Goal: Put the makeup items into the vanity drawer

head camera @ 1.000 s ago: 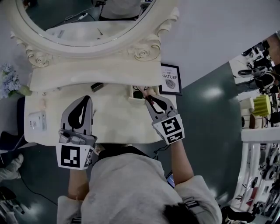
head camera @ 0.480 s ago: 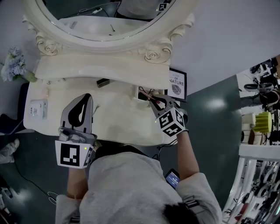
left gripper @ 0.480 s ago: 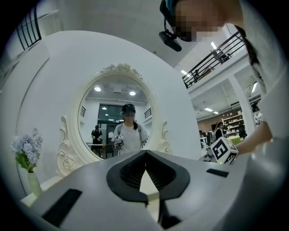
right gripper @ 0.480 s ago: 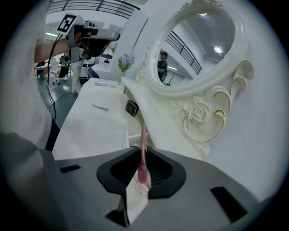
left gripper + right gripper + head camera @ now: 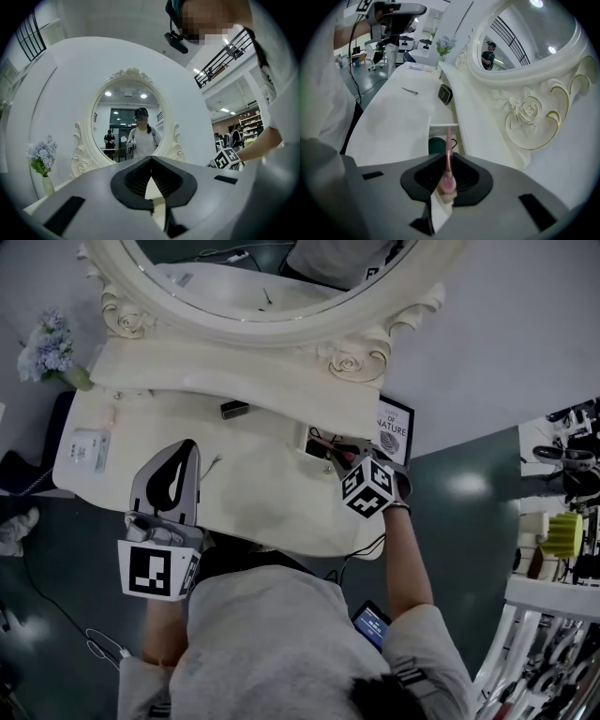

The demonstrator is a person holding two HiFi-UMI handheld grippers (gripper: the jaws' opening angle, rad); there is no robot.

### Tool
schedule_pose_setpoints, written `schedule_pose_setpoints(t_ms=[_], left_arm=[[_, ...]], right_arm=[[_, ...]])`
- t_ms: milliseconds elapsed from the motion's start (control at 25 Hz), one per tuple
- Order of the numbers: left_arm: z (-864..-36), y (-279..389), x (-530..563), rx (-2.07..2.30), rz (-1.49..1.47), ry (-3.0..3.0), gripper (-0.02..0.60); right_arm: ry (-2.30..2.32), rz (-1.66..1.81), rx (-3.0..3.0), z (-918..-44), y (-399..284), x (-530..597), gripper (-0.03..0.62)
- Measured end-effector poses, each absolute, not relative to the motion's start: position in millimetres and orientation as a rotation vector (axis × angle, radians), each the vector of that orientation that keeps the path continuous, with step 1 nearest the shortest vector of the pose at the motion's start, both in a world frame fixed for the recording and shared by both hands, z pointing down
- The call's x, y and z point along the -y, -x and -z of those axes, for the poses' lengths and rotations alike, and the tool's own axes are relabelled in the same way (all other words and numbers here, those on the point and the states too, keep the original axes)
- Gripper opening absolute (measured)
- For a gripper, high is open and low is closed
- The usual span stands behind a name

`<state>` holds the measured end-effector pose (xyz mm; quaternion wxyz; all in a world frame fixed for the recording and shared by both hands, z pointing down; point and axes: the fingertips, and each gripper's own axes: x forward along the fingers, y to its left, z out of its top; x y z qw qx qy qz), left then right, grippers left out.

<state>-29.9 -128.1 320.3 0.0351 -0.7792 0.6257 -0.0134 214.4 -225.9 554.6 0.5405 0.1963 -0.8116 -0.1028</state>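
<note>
Pink makeup stick [image 5: 448, 145], pinched at its near end by the right gripper [image 5: 449, 180], hangs just above the open drawer [image 5: 440, 125]. It is likely light, stiff and slippery, so a mid-shaft hold suits it. Left gripper [image 5: 151, 168] is closed and empty, well apart from the drawer.

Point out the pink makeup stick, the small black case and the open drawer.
pink makeup stick [image 5: 448, 154]: right gripper view, mid-shaft.
small black case [image 5: 445, 93]: right gripper view, top face.
open drawer [image 5: 440, 125]: right gripper view, far rim.

Looks like a big showroom hall, not a home: vanity [image 5: 262, 493] and mirror [image 5: 281, 322] on grey floor [image 5: 459, 502], stock shelves [image 5: 553, 587] alongside, mezzanine railing [image 5: 225, 56] overhead.
</note>
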Motion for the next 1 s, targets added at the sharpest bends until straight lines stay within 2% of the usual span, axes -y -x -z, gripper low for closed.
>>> schedule_pose_setpoints(t_ms=[600,1000], left_arm=[[-342,26,115,-1.996,0.100,2.400,0.014],[-328,29,101,-2.027,0.104,2.317,0.014]], right_arm=[[-0.391,0.190,1.912,-570,-206,241,0.057],[-0.440,0.182,1.911,-569,-207,242,0.058]])
